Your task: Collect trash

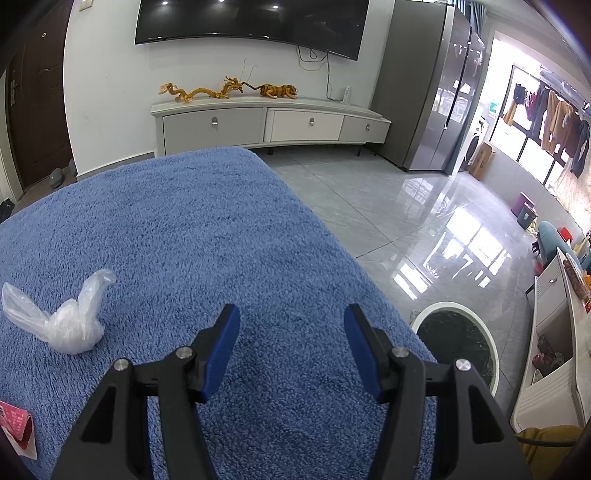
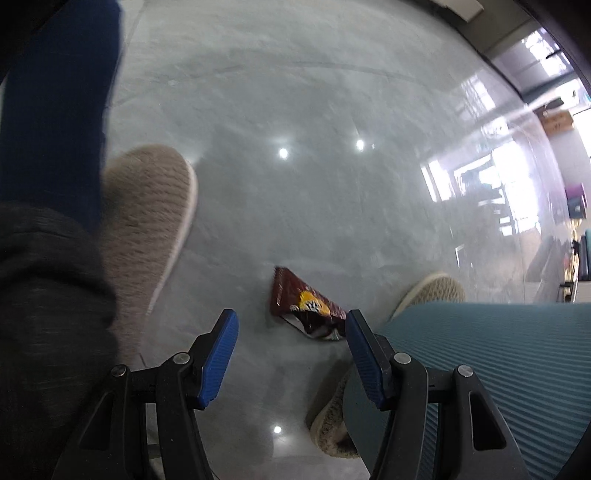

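On the glossy grey tiled floor [image 2: 314,184], a dark red foil snack wrapper [image 2: 301,306] is seen lying flat, its long axis slanting from upper left to lower right, just ahead of the right gripper [image 2: 291,323], whose blue-padded jaws are held apart and empty. Over the blue fleece-covered surface [image 1: 184,240], the left gripper [image 1: 291,321] is likewise held open with nothing between its jaws, a crumpled clear plastic bag [image 1: 62,321] lying to its left and a round white-rimmed bin [image 1: 458,343] standing on the floor to its right.

A big dark TV [image 1: 251,26] hangs at twelve o'clock above a white cabinet [image 1: 266,123]; the shiny grey floor [image 1: 399,221] glows at three o'clock.
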Available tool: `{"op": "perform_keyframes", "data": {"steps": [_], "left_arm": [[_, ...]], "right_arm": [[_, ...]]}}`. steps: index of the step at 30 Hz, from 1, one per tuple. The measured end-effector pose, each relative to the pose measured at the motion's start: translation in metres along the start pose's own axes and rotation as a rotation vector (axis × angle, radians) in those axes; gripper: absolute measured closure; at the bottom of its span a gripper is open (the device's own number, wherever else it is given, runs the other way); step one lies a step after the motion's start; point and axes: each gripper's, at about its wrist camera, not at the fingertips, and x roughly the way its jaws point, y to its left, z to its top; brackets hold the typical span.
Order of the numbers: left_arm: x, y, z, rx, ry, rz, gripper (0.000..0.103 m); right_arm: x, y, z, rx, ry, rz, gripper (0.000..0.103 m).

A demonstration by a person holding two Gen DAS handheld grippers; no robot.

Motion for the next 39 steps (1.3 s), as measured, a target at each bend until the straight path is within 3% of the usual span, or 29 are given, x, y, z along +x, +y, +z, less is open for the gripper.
{"op": "perform_keyframes", "data": {"steps": [11,25,28,34,39], "left_arm": [[-0.016,0.022,0.014,-0.040,-0.036,0.027,0.046],[-0.004,0.033,0.012,-0.051,-0.012,0.051,0.046],[0.000,0.034,0.012,-0.049,-0.006,0.053,0.046],[0.002,0.031,0.011,-0.048,-0.005,0.058,0.046],[0.000,0.029,0.010,-0.045,-0.011,0.067,0.046]], "right_arm": [[0.055,-0.001,-0.004,0.034,0.059,0.026,0.045],[0.099,-0.022,-0.015,0.161,-0.001,0.165,0.046],[0.104,-0.027,-0.017,0.162,-0.009,0.177,0.058],[0.095,-0.019,-0.007,0.112,-0.017,0.149,0.092],[0.075,-0.012,0.000,0.093,-0.072,0.124,0.099]]}}
